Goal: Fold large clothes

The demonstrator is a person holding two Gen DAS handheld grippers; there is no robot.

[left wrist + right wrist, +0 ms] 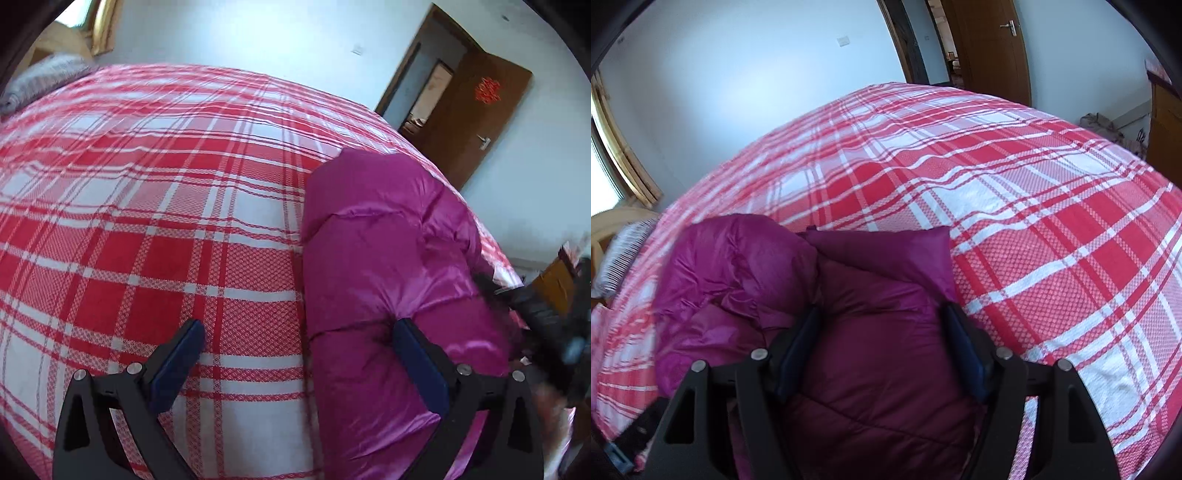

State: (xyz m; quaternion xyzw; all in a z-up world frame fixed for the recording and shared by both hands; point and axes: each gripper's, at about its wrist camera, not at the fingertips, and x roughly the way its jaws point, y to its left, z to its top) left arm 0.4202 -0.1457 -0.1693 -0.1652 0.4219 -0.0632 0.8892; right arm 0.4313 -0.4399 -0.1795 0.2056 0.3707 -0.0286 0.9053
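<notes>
Lying on the red-and-white plaid bedspread [147, 206] is one magenta quilted down jacket [373, 258], bunched into a folded heap near the bed's edge. Two grippers are in view. The left gripper [299, 332] hangs with its jaws spread wide and nothing between them; one blue-padded finger is over the plaid, the other over the jacket's near edge. The right gripper [881, 332] is also spread wide, its two fingers straddling a puffed fold of the jacket [871, 332]; whether the pads touch the fabric cannot be told. One striped pillow [624, 251] lies at the head of the bed. One brown wooden door [476, 122] stands open in the pale wall beyond, a red ornament [487, 90] on it.
</notes>
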